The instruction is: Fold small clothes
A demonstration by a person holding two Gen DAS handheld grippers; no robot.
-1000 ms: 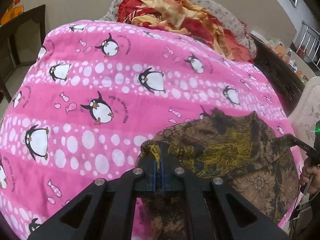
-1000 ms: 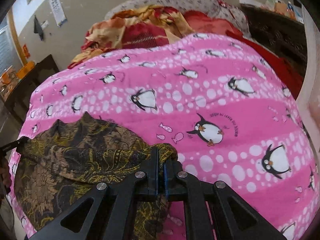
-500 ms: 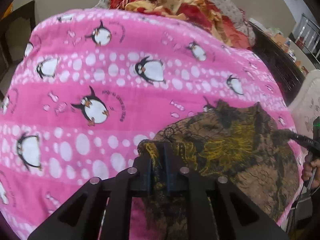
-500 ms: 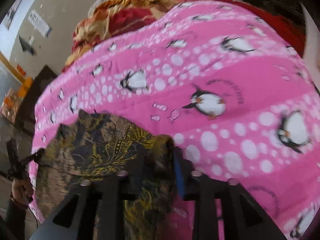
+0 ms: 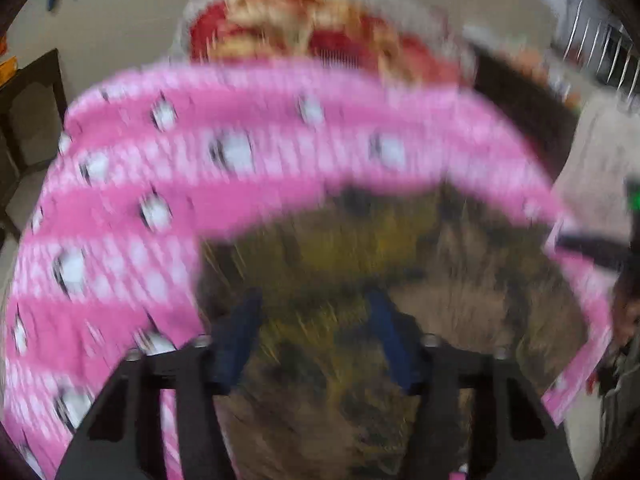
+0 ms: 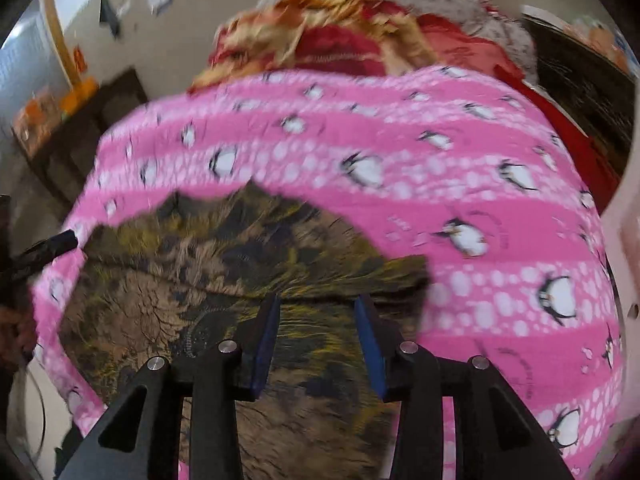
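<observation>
Both tools, left and right, just opened, clear above brown batik garment; loose fold liable to spring back.

Left gripper: jaws apart, just been opening, blue pads clear of the brown-and-yellow patterned garment seen between and below them; nothing clamped. Angled steeply downward. Frame heavily motion-blurred.

Right gripper: jaws likewise parted, just been opening, blue pads free of the cloth; same steep downward tilt.

Each gripper's tip visible at the edge of the other's view, a hand behind it.
</observation>
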